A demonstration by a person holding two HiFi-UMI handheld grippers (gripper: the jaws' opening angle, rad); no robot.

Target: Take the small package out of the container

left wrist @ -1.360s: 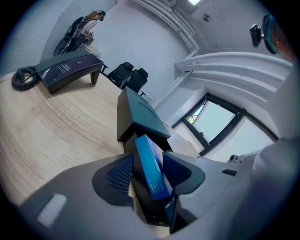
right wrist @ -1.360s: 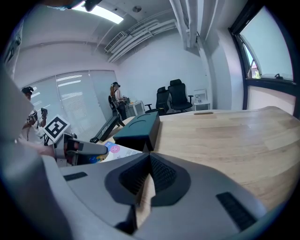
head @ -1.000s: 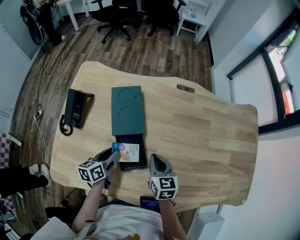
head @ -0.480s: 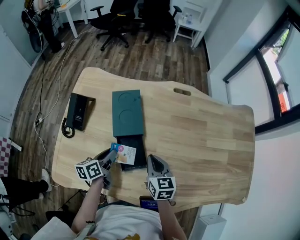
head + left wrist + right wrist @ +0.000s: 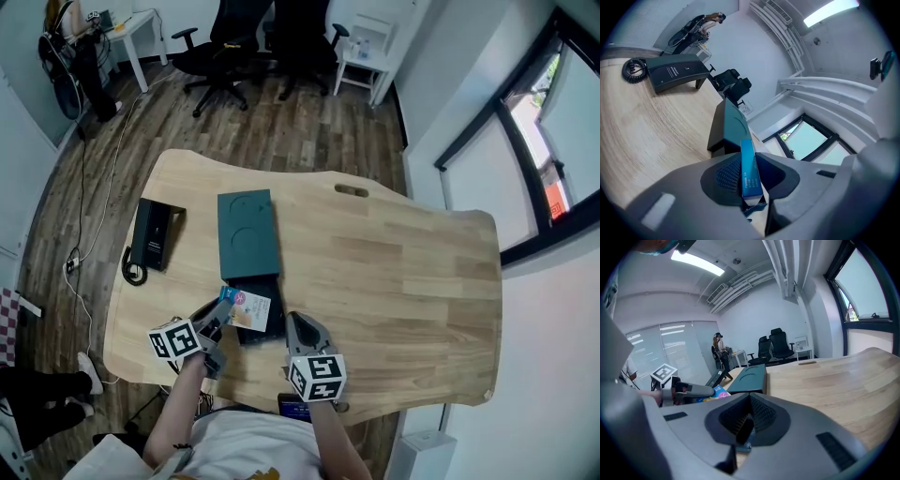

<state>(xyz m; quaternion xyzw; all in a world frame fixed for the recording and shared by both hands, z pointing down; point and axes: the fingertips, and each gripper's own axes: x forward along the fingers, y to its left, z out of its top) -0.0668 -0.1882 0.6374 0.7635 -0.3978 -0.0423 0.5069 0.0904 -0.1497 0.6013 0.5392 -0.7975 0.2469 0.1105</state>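
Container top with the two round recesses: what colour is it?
Dark teal green. The container shows best in the head view.

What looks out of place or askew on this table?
The small package sits askew over the open container, edge-on between the closing jaws of the left gripper. Nothing looks spilled or damaged.

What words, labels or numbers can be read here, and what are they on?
small package: white print along its blue edge, too blurred to read.
black device with a coiled cord: small white label, too small to read.
No text here is legible.
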